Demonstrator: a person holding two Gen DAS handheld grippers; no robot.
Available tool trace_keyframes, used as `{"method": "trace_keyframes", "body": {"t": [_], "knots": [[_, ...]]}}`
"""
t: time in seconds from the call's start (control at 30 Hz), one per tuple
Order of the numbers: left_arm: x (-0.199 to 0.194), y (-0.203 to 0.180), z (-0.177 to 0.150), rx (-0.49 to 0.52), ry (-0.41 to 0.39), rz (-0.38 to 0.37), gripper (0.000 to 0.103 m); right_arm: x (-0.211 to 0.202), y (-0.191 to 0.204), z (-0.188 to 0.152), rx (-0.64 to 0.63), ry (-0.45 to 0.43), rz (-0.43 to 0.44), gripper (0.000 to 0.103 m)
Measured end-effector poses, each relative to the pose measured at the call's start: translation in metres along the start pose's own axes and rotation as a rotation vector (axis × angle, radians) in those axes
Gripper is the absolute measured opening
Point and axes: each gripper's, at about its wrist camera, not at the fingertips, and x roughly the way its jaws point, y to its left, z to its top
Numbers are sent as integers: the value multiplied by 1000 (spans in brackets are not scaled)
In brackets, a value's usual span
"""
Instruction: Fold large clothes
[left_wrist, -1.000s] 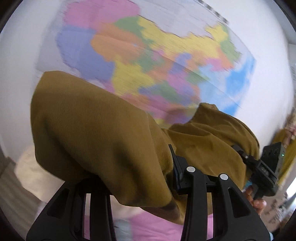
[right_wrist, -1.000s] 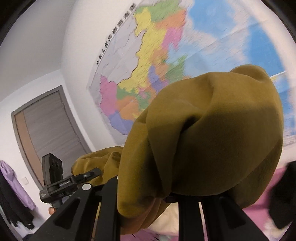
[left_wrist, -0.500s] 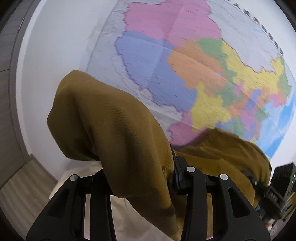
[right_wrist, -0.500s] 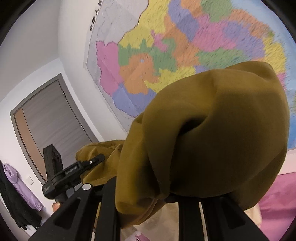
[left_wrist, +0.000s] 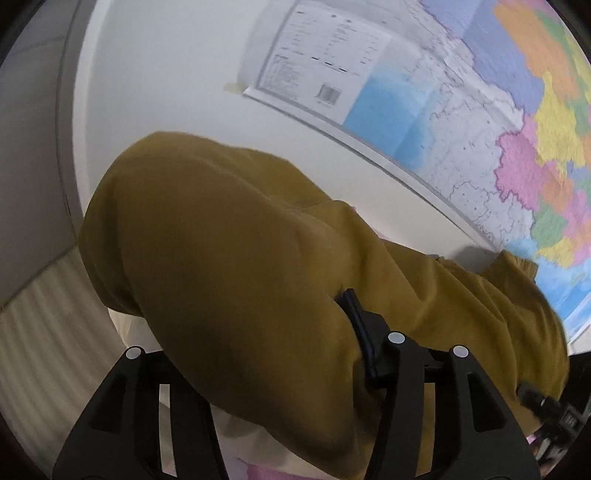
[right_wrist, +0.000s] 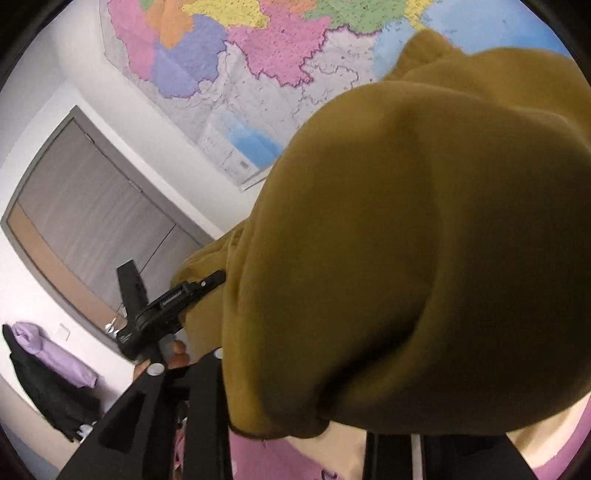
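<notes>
A mustard-yellow garment (left_wrist: 240, 266) hangs bunched over and between the fingers of my left gripper (left_wrist: 258, 317), hiding the fingertips. Its jaws are opening, and cloth still lies against the inner pad (left_wrist: 354, 314) of the right-hand finger. The same garment (right_wrist: 406, 240) balloons over my right gripper (right_wrist: 303, 373), whose jaws are also opening with cloth between them and the pads hidden. A span of the garment runs between the two tools. The left tool (right_wrist: 162, 314) shows in the right wrist view, with a person's hand (right_wrist: 177, 354) on it.
A large coloured map (left_wrist: 498, 129) covers the white wall ahead. A grey door (right_wrist: 92, 229) stands to the left, with purple and black clothes (right_wrist: 48, 365) hanging beside it. Cream bedding (left_wrist: 48, 332) and a pink cover (right_wrist: 280, 461) lie below.
Both grippers have come down with the garment, so the map has slid upward in both views and its lower edge now shows. The fingers of both stand a little wider apart.
</notes>
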Motion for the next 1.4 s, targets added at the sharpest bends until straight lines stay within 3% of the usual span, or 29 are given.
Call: {"method": "trace_keyframes", "body": {"t": [0.13, 0.33, 0.43, 0.53, 0.57, 0.6, 0.63, 0.77, 0.87, 1.0, 1.17, 1.4], "knots": [[-1, -6, -3, 39, 6, 58, 57, -19, -1, -8, 8, 40, 16, 57], [-11, 3, -7, 50, 22, 95, 69, -63, -10, -12, 30, 31, -5, 61], [-17, 9, -8, 40, 23, 97, 72, -89, -23, -9, 85, -31, -38, 66], [-16, 8, -8, 52, 27, 112, 73, -84, -48, 17, 176, -67, -12, 66], [-15, 7, -7, 54, 27, 118, 74, -83, -49, 22, 174, -81, -8, 58], [-14, 7, -6, 57, 27, 126, 73, -86, -48, 27, 148, -92, -7, 23], [-12, 6, -5, 55, 32, 134, 73, -86, -41, 34, 85, -98, -27, 5], [-7, 9, -4, 56, 47, 150, 72, -102, -16, 44, -81, -142, -139, 2], [-3, 14, -6, 37, 54, 150, 75, -116, -33, 38, -33, -181, -151, 2], [1, 17, -15, 39, 38, 183, 79, -96, -55, 17, 17, -70, -199, 2], [-11, 16, -21, 50, 16, 210, 80, -101, -52, 15, 4, -74, -196, 3], [-45, 22, -34, 5, -90, 228, 80, -102, -42, 15, -44, -40, -237, 4]]}}
